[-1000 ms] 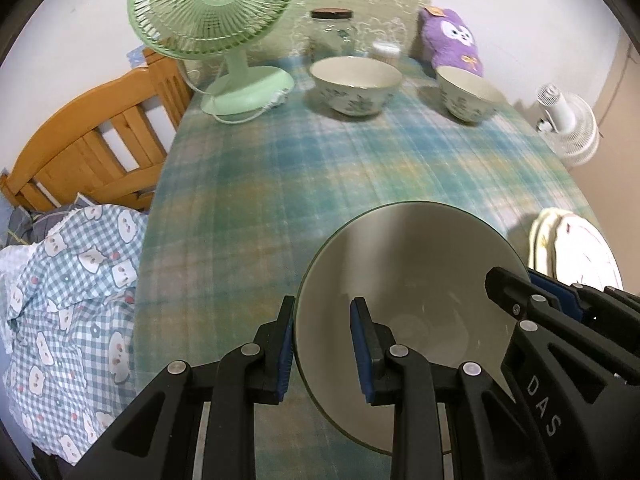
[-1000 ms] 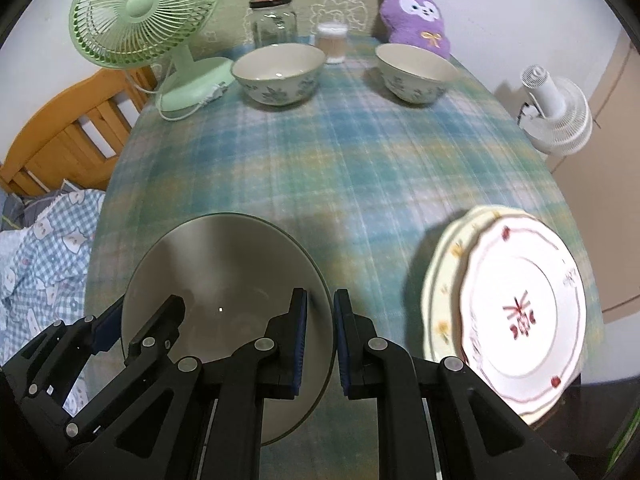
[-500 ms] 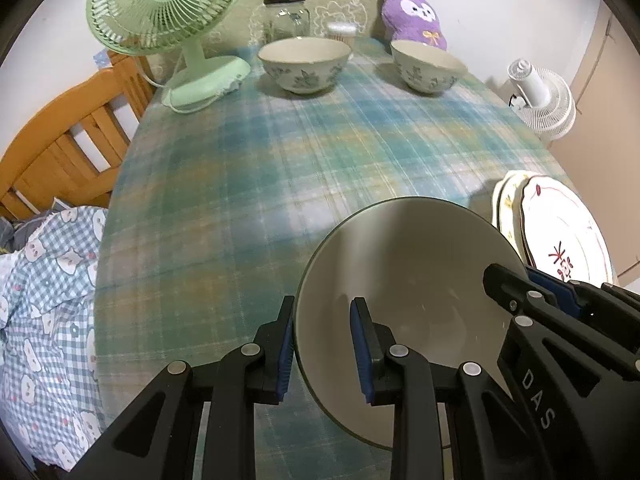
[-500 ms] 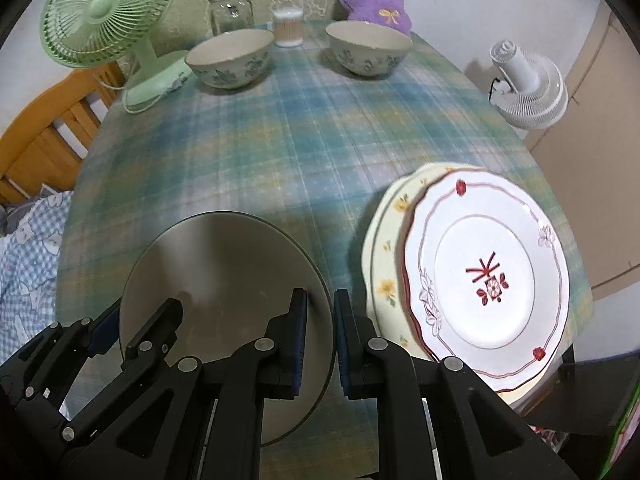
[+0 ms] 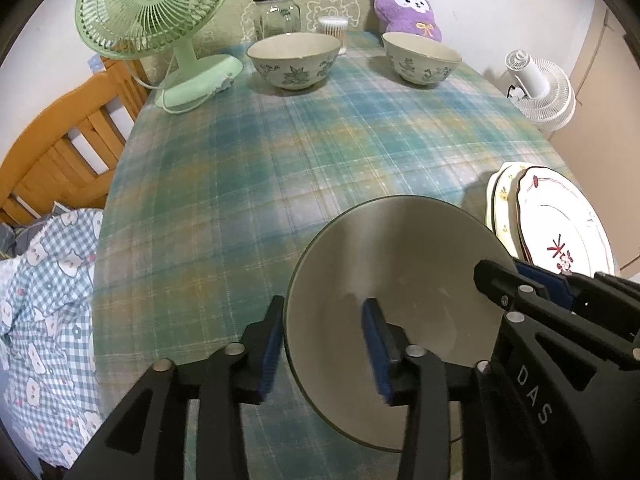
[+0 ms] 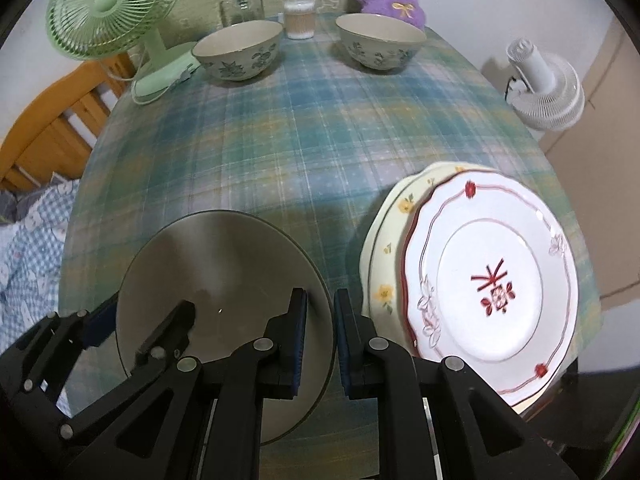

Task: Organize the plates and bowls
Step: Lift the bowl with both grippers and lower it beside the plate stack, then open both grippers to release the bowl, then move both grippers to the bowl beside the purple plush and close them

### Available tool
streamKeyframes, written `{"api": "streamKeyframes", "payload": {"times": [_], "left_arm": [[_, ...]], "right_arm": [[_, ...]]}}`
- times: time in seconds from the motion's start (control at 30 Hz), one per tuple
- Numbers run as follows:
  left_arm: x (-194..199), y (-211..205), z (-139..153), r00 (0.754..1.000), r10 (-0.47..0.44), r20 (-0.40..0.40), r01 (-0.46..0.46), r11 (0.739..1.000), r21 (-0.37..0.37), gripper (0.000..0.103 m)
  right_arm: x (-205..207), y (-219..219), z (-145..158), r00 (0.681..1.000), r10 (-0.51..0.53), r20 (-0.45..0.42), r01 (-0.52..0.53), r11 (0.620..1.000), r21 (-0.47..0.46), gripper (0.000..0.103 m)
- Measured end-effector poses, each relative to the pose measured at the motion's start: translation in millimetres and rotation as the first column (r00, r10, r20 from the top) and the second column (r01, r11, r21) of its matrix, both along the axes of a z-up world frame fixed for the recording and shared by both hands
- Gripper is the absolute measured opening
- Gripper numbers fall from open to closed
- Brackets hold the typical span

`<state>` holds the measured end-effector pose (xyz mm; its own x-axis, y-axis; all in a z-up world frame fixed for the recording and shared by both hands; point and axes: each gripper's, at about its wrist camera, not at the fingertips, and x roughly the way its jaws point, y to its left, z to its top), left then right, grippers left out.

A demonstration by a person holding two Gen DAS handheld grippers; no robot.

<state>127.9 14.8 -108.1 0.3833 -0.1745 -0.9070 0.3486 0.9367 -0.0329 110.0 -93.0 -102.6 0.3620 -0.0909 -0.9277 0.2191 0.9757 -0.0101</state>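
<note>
A plain grey plate (image 5: 396,264) (image 6: 224,276) is held above the table's near edge. My left gripper (image 5: 324,344) straddles its left rim with the jaws spread wide apart. My right gripper (image 6: 320,336) is shut on its right rim. To the right lies a stack of two plates, a white one with red trim (image 6: 492,280) (image 5: 560,224) on a cream flowered one (image 6: 394,216). Two floral bowls (image 5: 294,60) (image 5: 420,60) stand apart at the far side.
The table has a blue-green plaid cloth (image 5: 320,148). A green fan (image 5: 156,12), a glass jar (image 5: 276,14), a cotton swab cup (image 5: 332,26) and a purple plush (image 5: 406,10) stand at the back. A wooden chair (image 5: 60,148) is left, a white fan (image 5: 540,92) right.
Both grippers carried the grey plate rightward, toward the plate stack. My left gripper's jaws have opened from the plate's rim; the right stays shut on it.
</note>
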Motion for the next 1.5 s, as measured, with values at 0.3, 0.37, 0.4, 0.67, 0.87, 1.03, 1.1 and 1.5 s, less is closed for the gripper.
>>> {"api": "streamKeyframes", "payload": {"times": [0.3,0.37,0.4,0.67,0.87,1.03,1.1,1.5], "left_arm": [[6,-1,26,0.998,0.043,0.049,-0.043,0.999,-0.001,0.077],[9,-3,34,0.997,0.056,0.060,-0.055,0.998,-0.010,0.079],[10,-4,37,0.996,0.061,0.068,-0.060,0.998,-0.012,0.080],[26,-25,67,0.989,0.104,0.107,-0.101,0.994,-0.036,0.081],[45,-42,95,0.971,0.156,0.181,-0.148,0.987,-0.054,0.081],[65,-58,107,0.960,0.196,0.200,-0.188,0.980,-0.058,0.081],[72,-68,111,0.953,0.209,0.219,-0.202,0.978,-0.051,0.081],[133,-129,110,0.930,0.261,0.260,-0.254,0.965,-0.060,0.081]], "right_arm": [[4,-18,27,0.999,0.007,0.046,-0.010,0.998,0.060,0.061],[8,-21,34,0.998,0.016,0.057,-0.020,0.998,0.062,0.061],[10,-23,40,0.998,0.023,0.066,-0.027,0.998,0.062,0.061],[28,-42,77,0.989,0.063,0.131,-0.071,0.996,0.057,0.062],[52,-66,105,0.974,0.086,0.209,-0.100,0.993,0.057,0.062],[78,-83,117,0.965,0.122,0.231,-0.138,0.989,0.051,0.061],[90,-93,119,0.962,0.134,0.238,-0.153,0.986,0.060,0.061],[149,-155,121,0.938,0.168,0.304,-0.179,0.984,0.009,0.061]]}}
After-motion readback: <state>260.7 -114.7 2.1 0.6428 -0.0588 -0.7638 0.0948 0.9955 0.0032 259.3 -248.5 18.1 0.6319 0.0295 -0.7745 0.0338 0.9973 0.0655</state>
